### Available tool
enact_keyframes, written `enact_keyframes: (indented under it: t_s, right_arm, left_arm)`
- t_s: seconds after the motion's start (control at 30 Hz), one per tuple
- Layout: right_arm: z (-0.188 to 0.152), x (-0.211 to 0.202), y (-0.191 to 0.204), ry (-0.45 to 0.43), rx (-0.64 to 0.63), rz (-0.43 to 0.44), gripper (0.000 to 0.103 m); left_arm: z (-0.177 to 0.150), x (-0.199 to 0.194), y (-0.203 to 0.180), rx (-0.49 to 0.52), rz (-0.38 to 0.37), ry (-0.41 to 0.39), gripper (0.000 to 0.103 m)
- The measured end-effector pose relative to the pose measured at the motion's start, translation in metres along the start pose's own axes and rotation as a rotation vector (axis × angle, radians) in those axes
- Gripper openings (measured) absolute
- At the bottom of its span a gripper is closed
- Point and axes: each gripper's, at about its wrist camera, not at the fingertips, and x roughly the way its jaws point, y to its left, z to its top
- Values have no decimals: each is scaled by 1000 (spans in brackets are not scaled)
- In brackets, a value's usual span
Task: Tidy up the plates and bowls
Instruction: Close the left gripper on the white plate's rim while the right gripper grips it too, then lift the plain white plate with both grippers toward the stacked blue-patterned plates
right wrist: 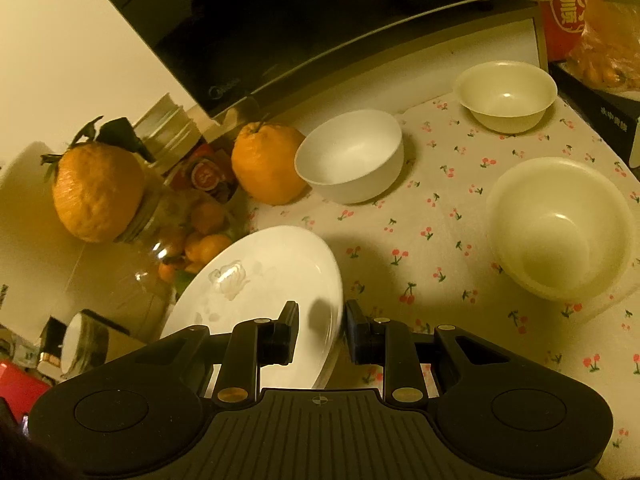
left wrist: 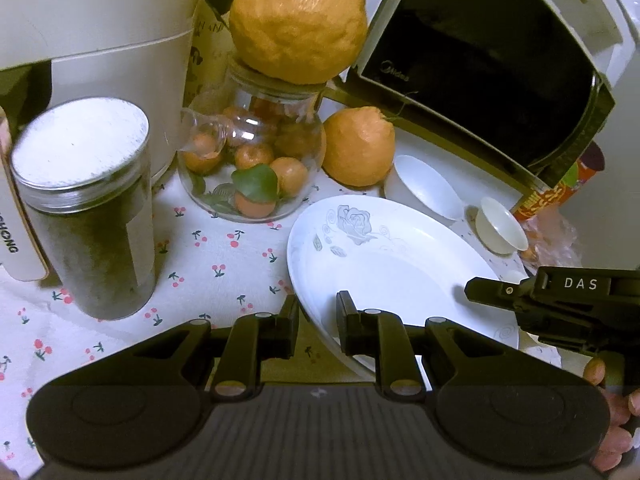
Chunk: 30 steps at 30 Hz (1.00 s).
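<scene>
Left gripper: your left gripper (left wrist: 318,326) has its jaws parted on either side of the near-left rim of the plate (left wrist: 400,264); from the pictures you cannot tell whether the pads press the rim.
Right gripper: your right gripper (right wrist: 320,334) straddles the plate's opposite rim (right wrist: 280,280), one finger over the dish, one outside; again you cannot tell if it grips.
Plate: white, with a grey rose print, tilted, its rim lifted off the cherry-print tablecloth (left wrist: 224,272).
White bowl: you see the white bowl (right wrist: 352,156) upright toward the table's back edge, just beside a loose orange (right wrist: 266,164).
Cream bowls: the small cream bowl (right wrist: 506,94) stands near the back right; the larger cream bowl (right wrist: 560,228) stands near the right edge, well apart from the plate.
Jar: the glass jar (left wrist: 252,156) of small oranges stands behind the plate, a big orange (left wrist: 298,20) on its lid.
Microwave: the microwave (left wrist: 480,80) stands along the back edge.
</scene>
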Motion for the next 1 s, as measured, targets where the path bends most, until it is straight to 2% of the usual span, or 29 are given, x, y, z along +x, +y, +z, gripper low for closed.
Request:
enact_keyframes:
  t_s: [0.47,1.0]
  right_arm:
    - [-13,-36,0,17,0,29,24]
    - [-35,-79,-8,57,-55,25,24]
  left_arm:
    - [-9,-30,-8,43,-29,-7,17]
    - [-35,-59,-17,99,-91,31,17]
